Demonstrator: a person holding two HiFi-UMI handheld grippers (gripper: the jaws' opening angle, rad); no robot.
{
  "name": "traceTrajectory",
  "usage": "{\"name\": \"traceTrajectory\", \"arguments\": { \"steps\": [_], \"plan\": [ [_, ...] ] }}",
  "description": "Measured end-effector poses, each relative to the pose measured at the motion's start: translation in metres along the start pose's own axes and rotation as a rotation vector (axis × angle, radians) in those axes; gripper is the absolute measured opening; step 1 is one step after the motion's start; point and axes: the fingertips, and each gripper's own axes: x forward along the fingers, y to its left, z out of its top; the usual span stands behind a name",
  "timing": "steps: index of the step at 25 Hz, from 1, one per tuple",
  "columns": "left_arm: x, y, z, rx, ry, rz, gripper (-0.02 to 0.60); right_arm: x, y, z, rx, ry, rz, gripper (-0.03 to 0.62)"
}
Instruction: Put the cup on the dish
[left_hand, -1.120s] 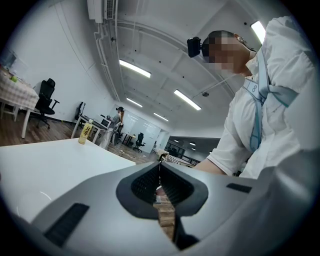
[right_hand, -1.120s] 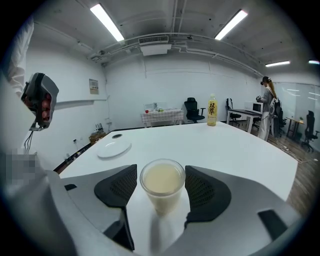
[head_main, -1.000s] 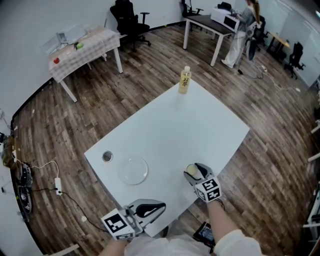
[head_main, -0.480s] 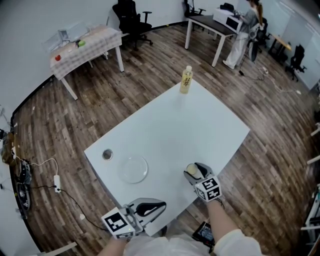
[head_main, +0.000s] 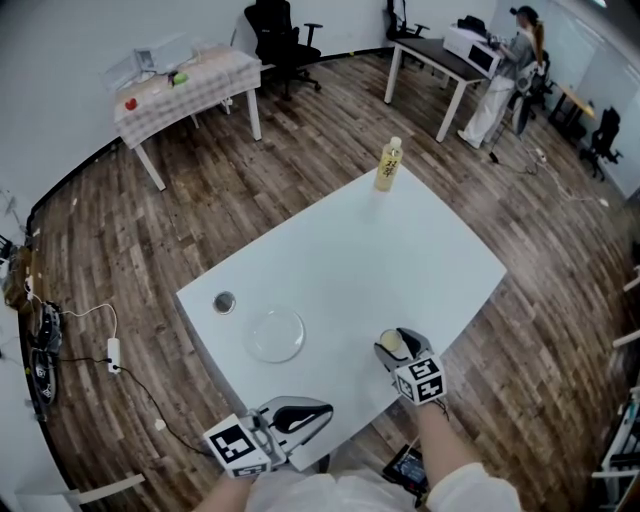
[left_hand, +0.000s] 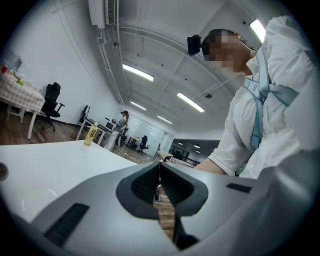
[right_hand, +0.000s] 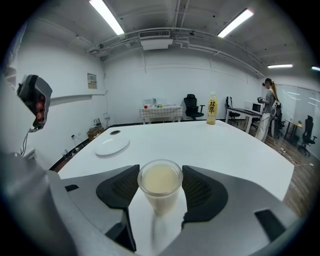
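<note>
A clear cup of pale creamy drink stands between the pads of my right gripper, which touch its rim on both sides. In the head view this right gripper and the cup are near the white table's front right edge. The dish, a clear glass plate, lies on the table to the cup's left; in the right gripper view the dish is ahead and to the left. My left gripper hangs off the table's near edge, its jaws shut and empty, as the left gripper view shows.
A yellow drink bottle stands at the white table's far corner. A round cable hole sits beside the dish. Wooden floor surrounds the table. A checked table, office chairs and a person at a desk are far off.
The head view has shifted a little. Both grippers stay where they were, the cup still between the right jaws.
</note>
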Motion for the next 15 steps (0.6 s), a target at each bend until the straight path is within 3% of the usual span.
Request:
{"name": "traceTrajectory", "arguments": {
  "steps": [15],
  "plan": [
    [-0.032, 0.007, 0.004, -0.009, -0.077, 0.079, 0.003, 0.033, 0.048, 0.047, -0.058, -0.036, 0.096, 0.284]
  ]
}}
